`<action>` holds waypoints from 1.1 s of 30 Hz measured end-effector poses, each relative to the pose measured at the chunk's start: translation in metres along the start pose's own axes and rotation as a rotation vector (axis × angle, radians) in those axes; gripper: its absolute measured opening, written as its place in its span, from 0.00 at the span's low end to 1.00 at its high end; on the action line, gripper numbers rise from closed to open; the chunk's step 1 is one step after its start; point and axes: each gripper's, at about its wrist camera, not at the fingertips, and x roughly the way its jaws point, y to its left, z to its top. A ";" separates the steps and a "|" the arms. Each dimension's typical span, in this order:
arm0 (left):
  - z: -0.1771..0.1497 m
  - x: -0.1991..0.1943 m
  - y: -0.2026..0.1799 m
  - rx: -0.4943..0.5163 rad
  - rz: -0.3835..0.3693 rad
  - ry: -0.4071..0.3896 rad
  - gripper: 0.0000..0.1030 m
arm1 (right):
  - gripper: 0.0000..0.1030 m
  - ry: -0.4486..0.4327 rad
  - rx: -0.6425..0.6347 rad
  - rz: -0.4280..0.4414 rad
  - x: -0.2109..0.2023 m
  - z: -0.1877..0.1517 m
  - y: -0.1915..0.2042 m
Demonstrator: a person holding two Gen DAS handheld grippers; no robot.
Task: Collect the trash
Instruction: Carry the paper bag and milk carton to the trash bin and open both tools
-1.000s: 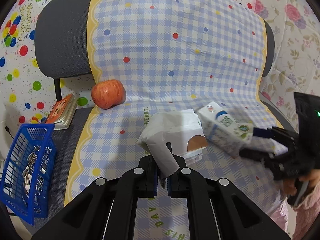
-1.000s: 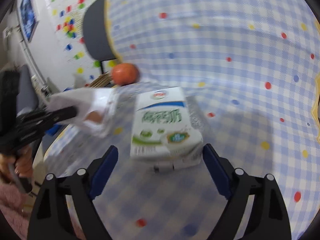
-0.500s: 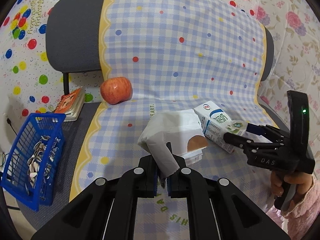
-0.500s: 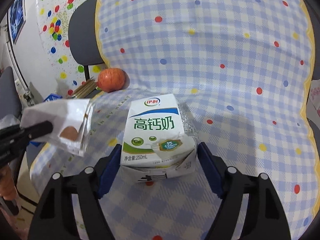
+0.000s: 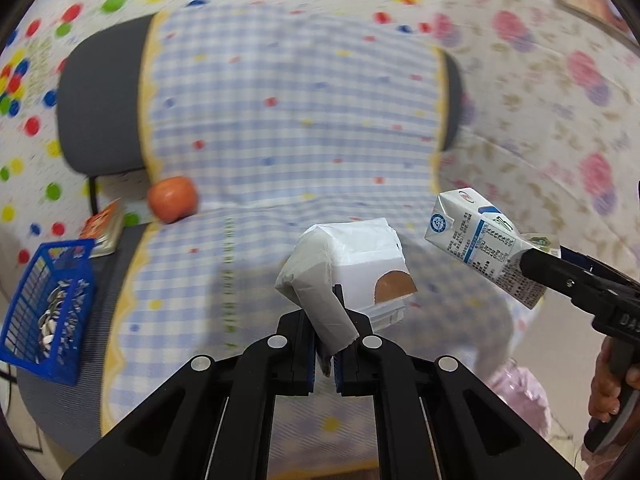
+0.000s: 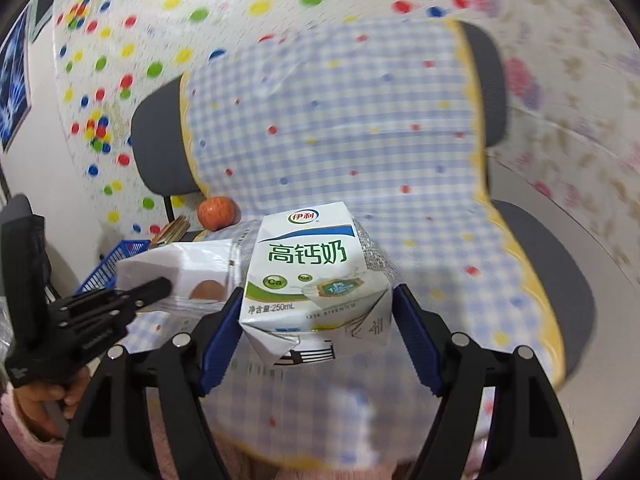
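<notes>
- The left tool point(image 5: 325, 354) is clenched tight on a crumpled white paper bag point(image 5: 352, 264). The bag hangs in the air, above the front part of the chair seat point(image 5: 180, 304).
- The right tool point(image 6: 316, 330) is grasping a white milk carton point(image 6: 316, 276) by its sides. A second ago its pads stood wider, with the carton lying on the seat between them. Now they press on it.
- Both pieces of trash have come up off the checked cloth point(image 5: 288, 132). Both hands have pulled back from the chair, so more of its back shows than before.
- That means the picking-up part looks done. I think the next job is to carry both to where trash goes.
- A red apple point(image 5: 173, 199) sits at the back left corner of the seat. It is not trash, and nobody has touched it.
- A blue basket point(image 5: 48, 308) with small scraps inside sits by the left edge of the seat.
- I cannot tell if the basket is where the trash should go.
</notes>
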 end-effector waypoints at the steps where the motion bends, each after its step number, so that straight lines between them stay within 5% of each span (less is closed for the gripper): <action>1: -0.003 -0.004 -0.010 0.019 -0.021 -0.003 0.07 | 0.70 -0.007 0.012 -0.013 -0.010 -0.007 -0.003; 13: -0.039 -0.025 -0.118 0.272 -0.170 -0.021 0.07 | 0.71 -0.034 0.118 -0.243 -0.102 -0.081 -0.047; 24: -0.066 -0.009 -0.189 0.407 -0.291 0.054 0.07 | 0.76 0.092 0.280 -0.450 -0.125 -0.148 -0.116; 33: -0.081 0.004 -0.208 0.425 -0.340 0.137 0.07 | 0.78 0.069 0.314 -0.458 -0.133 -0.153 -0.130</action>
